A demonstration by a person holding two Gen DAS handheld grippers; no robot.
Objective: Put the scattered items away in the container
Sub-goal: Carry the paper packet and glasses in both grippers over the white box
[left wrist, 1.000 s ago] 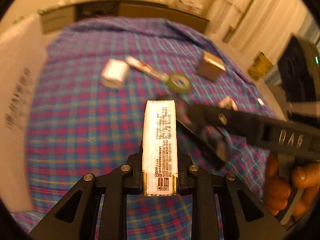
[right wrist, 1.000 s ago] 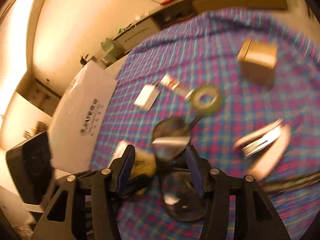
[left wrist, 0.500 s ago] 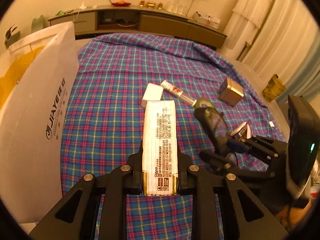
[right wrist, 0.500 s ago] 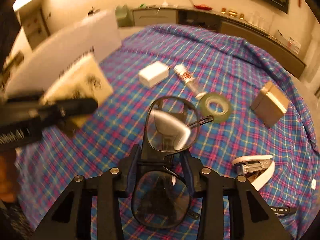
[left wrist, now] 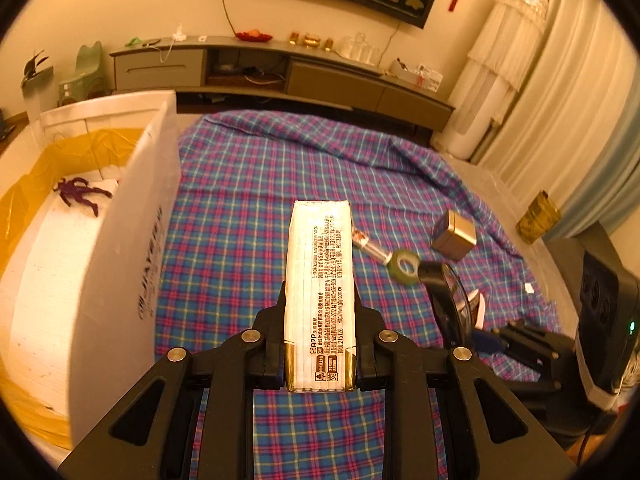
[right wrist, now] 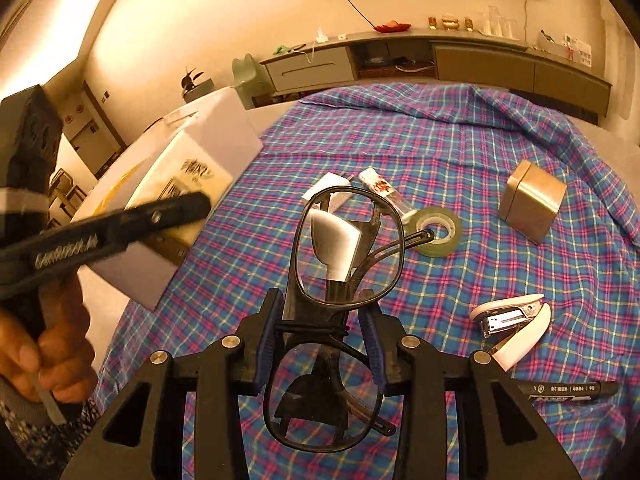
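Note:
My left gripper (left wrist: 320,312) is shut on a long white tissue pack (left wrist: 320,248), held above the plaid cloth beside the white box (left wrist: 136,216) with a yellow liner. A purple figure (left wrist: 80,196) lies inside the box. My right gripper (right wrist: 320,312) is shut on black-framed glasses (right wrist: 314,329), its blue pads pressing at the bridge and one lens sticking out forward. In the right wrist view the left gripper (right wrist: 192,208) with the pack (right wrist: 188,184) hangs at the left near the box (right wrist: 224,132).
On the cloth lie a tape roll (right wrist: 436,232), a gold tin (right wrist: 534,204), a white stapler (right wrist: 516,324), a black marker (right wrist: 568,390), a small tube (right wrist: 380,188) and a white charger (right wrist: 332,188). A low cabinet (left wrist: 280,72) runs along the far wall.
The left gripper rose with the tissue pack, and the white box came into its view at the left. The right gripper closed on the glasses and rolled upright with them.

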